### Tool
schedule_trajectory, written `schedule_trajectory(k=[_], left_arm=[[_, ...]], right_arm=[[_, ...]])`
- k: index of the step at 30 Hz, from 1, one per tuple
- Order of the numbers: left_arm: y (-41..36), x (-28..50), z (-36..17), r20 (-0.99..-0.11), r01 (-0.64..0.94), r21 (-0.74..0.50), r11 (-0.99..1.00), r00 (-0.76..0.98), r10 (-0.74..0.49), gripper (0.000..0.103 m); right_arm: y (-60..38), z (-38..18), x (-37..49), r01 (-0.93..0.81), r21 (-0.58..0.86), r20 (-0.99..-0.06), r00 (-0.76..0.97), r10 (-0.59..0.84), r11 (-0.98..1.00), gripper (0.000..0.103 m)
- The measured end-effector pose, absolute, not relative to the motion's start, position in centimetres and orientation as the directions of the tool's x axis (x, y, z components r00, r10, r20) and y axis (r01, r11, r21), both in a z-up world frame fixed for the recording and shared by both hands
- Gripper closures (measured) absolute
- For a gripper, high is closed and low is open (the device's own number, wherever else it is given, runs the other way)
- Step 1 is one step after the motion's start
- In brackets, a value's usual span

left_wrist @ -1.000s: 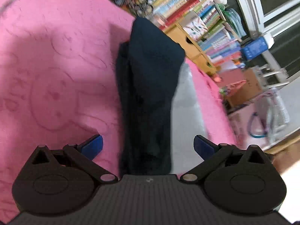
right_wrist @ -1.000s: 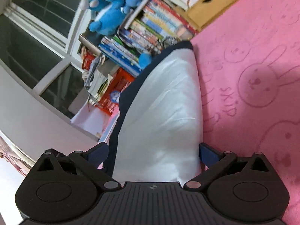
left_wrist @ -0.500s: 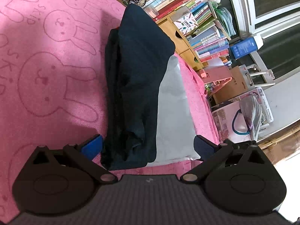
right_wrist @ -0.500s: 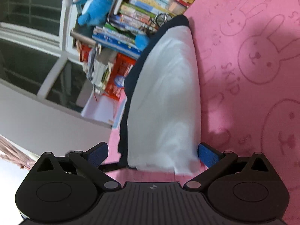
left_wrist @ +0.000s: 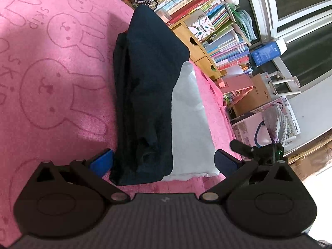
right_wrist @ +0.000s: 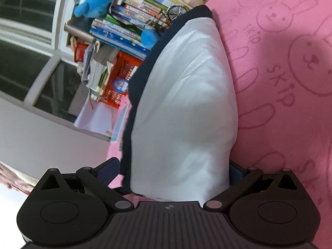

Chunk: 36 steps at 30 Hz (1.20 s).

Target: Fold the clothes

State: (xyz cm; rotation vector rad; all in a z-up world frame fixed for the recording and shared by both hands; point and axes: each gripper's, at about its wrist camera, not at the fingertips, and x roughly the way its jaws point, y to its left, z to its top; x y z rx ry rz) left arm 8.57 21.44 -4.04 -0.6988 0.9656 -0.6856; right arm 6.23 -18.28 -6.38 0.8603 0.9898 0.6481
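A folded garment (left_wrist: 145, 95), navy over a white panel, lies on the pink bunny-print blanket (left_wrist: 51, 72) near its edge, with crowded bookshelves (left_wrist: 199, 6) beyond. The left gripper (left_wrist: 164, 161) hangs over the garment's near end, jaws spread wide and holding nothing. The right gripper (right_wrist: 174, 172) is also spread wide; the white cloth bulges between its fingers and hides the blue pads, so contact is perhaps there, but unclear.

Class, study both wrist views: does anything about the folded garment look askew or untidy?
Slightly. The folded garment has navy cloth bunched in wrinkles near its near end, while its white panel lies smooth. Nothing looks spilled or damaged on the pink blanket.
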Motion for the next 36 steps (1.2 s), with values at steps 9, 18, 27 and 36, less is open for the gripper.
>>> schedule_trajectory(k=[9, 18, 27, 36], left_arm=[[21.3, 8.5, -4.1, -0.479, 0.21, -0.78, 0.589, 0.405, -0.779, 0.0], [21.6, 8.5, -4.2, -0.479, 0.209, -0.781, 0.588, 0.405, -0.779, 0.0], [22.7, 7.9, -4.4, -0.444, 0.136, -0.831, 0.539, 0.421, -0.791, 0.0], [22.4, 6.8, -5.5, -0.351, 0.099, -0.901, 0.423, 0.41, -0.842, 0.0]], right_arm=[[-20.5, -7.1, 5.6, -0.053, 0.917, -0.33, 0.452, 0.829, 0.395, 0.003], [-17.5, -7.1, 5.1, -0.071, 0.856, -0.438, 0.425, 0.792, 0.512, 0.01], [-18.0, -7.8, 5.7, 0.045, 0.884, -0.435, 0.44, 0.785, 0.465, 0.076], [-20.5, -5.1, 7.0, 0.014, 0.922, -0.343, 0.49, 0.802, 0.386, 0.078]])
